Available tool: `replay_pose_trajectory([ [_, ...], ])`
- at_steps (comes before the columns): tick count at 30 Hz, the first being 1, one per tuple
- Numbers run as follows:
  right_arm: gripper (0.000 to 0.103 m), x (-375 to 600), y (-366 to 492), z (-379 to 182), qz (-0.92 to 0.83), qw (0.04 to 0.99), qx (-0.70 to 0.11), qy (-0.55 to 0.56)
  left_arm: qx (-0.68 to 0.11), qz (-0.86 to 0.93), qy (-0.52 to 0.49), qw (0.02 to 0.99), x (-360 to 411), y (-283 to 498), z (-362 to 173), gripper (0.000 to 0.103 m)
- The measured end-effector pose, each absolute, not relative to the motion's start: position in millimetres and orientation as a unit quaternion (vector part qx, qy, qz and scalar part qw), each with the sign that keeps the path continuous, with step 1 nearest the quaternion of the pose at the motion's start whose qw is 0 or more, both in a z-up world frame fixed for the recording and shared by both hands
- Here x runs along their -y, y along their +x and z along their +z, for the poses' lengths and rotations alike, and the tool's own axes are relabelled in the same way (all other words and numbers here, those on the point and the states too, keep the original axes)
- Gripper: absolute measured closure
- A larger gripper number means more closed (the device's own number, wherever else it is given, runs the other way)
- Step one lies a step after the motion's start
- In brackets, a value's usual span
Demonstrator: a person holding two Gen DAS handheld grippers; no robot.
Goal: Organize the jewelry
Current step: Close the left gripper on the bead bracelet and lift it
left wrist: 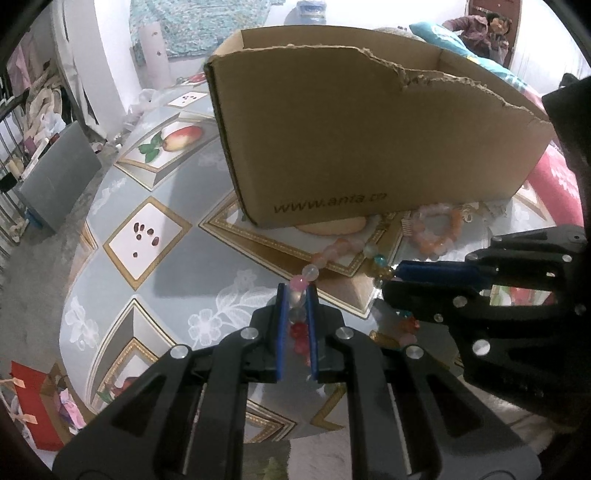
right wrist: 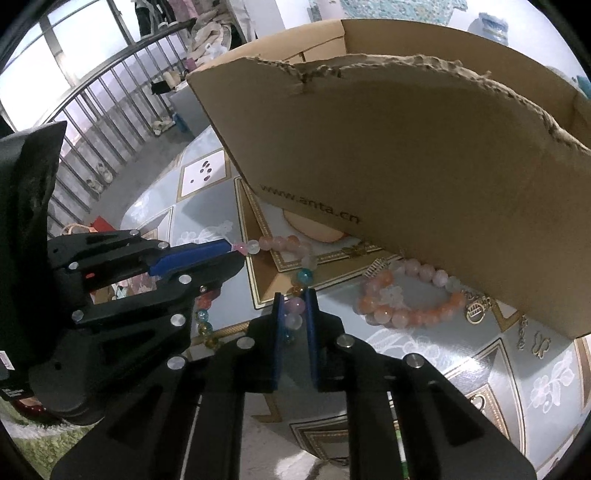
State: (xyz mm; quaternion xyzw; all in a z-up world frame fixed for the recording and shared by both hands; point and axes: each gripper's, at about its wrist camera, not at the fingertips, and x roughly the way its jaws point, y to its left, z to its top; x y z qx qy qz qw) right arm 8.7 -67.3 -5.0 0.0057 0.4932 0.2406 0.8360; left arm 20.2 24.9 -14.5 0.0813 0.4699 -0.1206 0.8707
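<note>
A long string of mixed beads (left wrist: 332,252), pink, clear, blue and red, is stretched over the patterned table (left wrist: 177,177). My left gripper (left wrist: 297,291) is shut on one stretch of it, with pink and clear beads between the blue pads. My right gripper (right wrist: 294,295) is shut on another stretch, just past a blue bead (right wrist: 304,275). In the right wrist view the bead string (right wrist: 284,242) runs from the left gripper (right wrist: 231,246) to mine. In the left wrist view the right gripper (left wrist: 395,275) comes in from the right. An orange and pink bracelet (right wrist: 406,297) lies against the cardboard box (right wrist: 406,147).
The torn-edged cardboard box (left wrist: 369,129) stands open-topped just behind the beads. The orange and pink bracelet (left wrist: 437,229) lies at its base. A red cushion (left wrist: 554,181) lies at the right. The table edge curves away at the left, above a grey case (left wrist: 55,177) and a railing (right wrist: 110,92). A person (left wrist: 484,29) sits far back.
</note>
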Motion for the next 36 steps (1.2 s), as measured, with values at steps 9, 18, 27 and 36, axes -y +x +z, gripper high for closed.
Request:
replay_pose_trajectory([
  [9, 0.091, 69.6, 8.5, -5.7, 0.241, 0.835, -0.495, 0.015, -0.471, -0.112, 0.092, 0.87, -22.9, 23.0, -13.6, 0.092],
  [18, 0.091, 71.2, 8.9, -4.9, 0.242, 0.833, -0.497, 0.02, -0.471, -0.111, 0.097, 0.869, -23.4, 22.9, -12.8, 0.093],
  [27, 0.091, 72.8, 9.6, -6.3, 0.241, 0.833, -0.498, 0.031, -0.469, -0.111, 0.102, 0.87, -21.7, 20.6, -11.4, 0.093],
  [36, 0.092, 73.8, 8.8, -6.2, 0.239, 0.833, -0.497, 0.036, -0.469, -0.11, 0.103, 0.87, -21.2, 20.1, -11.4, 0.093],
])
